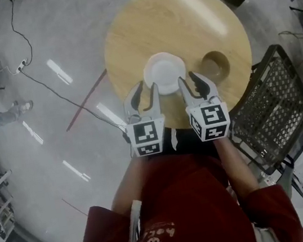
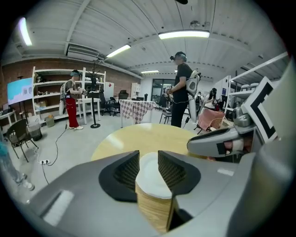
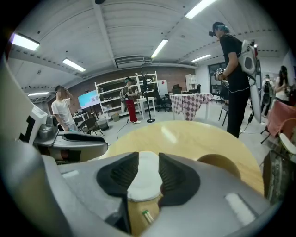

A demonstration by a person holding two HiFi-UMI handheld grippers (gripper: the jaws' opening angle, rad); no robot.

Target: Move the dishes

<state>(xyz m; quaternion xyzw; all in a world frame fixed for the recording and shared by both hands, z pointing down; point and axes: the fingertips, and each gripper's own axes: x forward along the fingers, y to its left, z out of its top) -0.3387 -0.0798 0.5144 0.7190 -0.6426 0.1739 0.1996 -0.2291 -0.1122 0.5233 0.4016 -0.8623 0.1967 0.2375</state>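
Observation:
On a round wooden table [image 1: 127, 41] sits a white dish [image 1: 163, 70], with a brown bowl [image 1: 215, 65] to its right. My left gripper [image 1: 143, 88] is at the dish's near left rim and my right gripper [image 1: 189, 80] at its near right rim. Both are open. In the left gripper view the white dish [image 2: 152, 178] shows in the gap of the left gripper [image 2: 148, 159], with the pads clear of it. In the right gripper view the dish [image 3: 144, 180] lies likewise between the right gripper's [image 3: 148, 162] spread jaws, and the brown bowl [image 3: 217, 162] sits right of them.
A black mesh chair [image 1: 269, 110] stands close to the table's right side. A cable [image 1: 49, 88] runs over the floor at the left. A person in black [image 2: 182, 88] stands beyond the table's far edge, and others stand by shelves [image 2: 51, 92] further back.

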